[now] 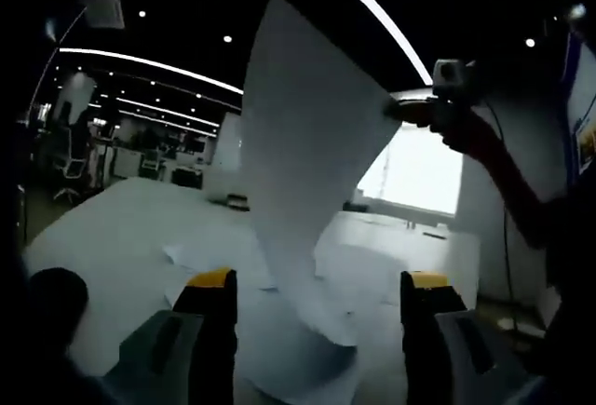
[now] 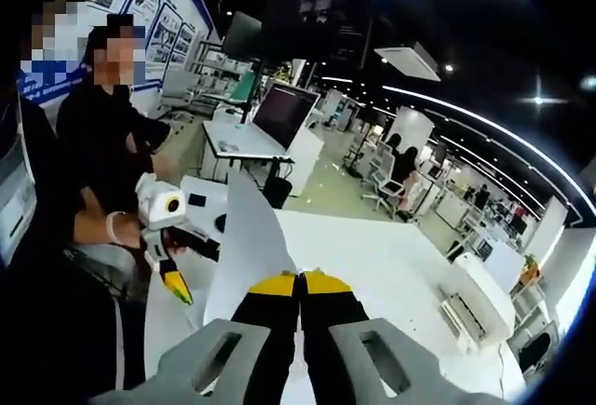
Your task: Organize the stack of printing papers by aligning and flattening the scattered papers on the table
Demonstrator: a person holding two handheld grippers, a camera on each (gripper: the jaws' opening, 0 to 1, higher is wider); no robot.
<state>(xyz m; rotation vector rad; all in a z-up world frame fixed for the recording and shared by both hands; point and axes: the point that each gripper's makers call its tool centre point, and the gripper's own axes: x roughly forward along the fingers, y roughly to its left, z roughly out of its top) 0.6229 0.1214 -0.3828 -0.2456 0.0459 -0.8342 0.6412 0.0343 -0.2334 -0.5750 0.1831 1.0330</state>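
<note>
My right hand-held gripper (image 2: 300, 284) has its yellow-tipped jaws pressed together on a white paper sheet (image 2: 244, 242), which stands up tilted above the white desk (image 2: 372, 256). My left hand-held gripper (image 2: 177, 284) hangs at the left, jaws apart, beside a seated person (image 2: 102, 144).

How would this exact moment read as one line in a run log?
right gripper: shut on paper sheet, lifted | left gripper: open, below sheet | more sheets on table
</note>
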